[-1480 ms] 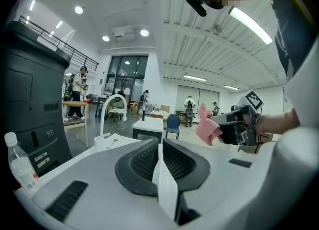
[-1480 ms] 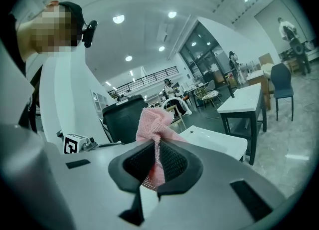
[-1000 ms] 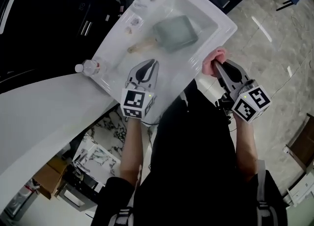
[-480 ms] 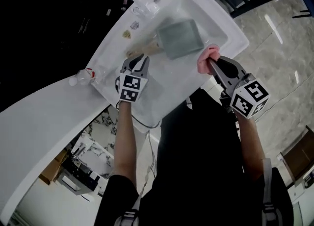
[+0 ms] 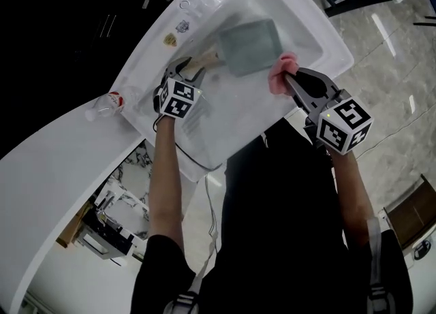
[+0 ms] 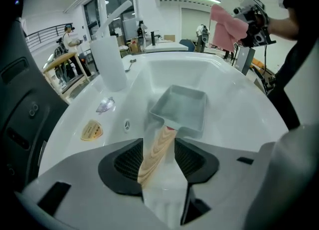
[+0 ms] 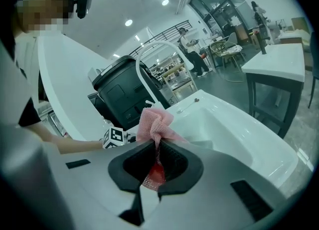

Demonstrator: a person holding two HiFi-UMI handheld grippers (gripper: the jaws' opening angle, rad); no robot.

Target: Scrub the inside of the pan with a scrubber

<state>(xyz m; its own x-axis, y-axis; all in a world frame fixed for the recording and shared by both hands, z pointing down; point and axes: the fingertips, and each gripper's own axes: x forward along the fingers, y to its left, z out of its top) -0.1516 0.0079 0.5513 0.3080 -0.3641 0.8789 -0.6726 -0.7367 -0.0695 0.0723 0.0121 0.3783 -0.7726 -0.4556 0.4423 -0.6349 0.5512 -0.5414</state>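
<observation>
White sink (image 5: 235,112) set in pale counter, upper middle of head view. Found left gripper (image 6: 159,146) partly open, jaws just spread, wooden handle (image 6: 153,154) lying unclamped between them, grey pan (image 6: 182,109) beyond at basin centre. Found right gripper (image 7: 157,149) clamped on pink scrubber (image 7: 154,124), just right of pan.

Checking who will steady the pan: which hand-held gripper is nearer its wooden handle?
Left. The left hand-held gripper's jaws, just opening, straddle the wooden handle without clamping it; the right hand-held gripper holds the pink scrubber at the pan's opposite side.
</observation>
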